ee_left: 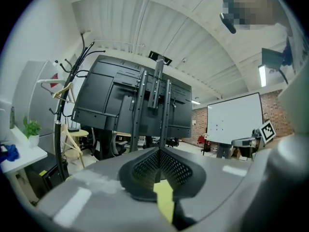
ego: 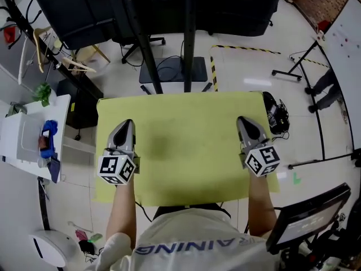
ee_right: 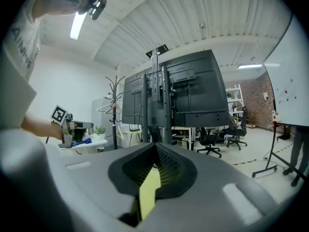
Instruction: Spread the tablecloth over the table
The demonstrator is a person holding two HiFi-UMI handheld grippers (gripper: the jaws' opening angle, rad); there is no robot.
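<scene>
The yellow-green tablecloth (ego: 186, 151) lies flat over the whole table, its edges hanging a little past the sides. My left gripper (ego: 125, 124) hovers above the cloth's left part, pointing away from me, jaws shut. Over the right part, my right gripper (ego: 243, 121) is held the same way, also shut. In the left gripper view the left gripper's (ee_left: 159, 152) jaws meet, and a strip of the cloth (ee_left: 165, 199) shows through the slit below them. The right gripper view shows the right gripper (ee_right: 155, 148) the same, with a strip of yellow cloth (ee_right: 148, 197) under it. Neither lifts any cloth.
A big black screen on a wheeled stand (ego: 169, 66) rises just beyond the table's far edge. A white side table (ego: 25, 137) with a blue item stands at the left, beside a coat rack (ego: 39, 44). A black device (ego: 276, 114) sits off the right edge; a whiteboard (ego: 344, 38) stands far right.
</scene>
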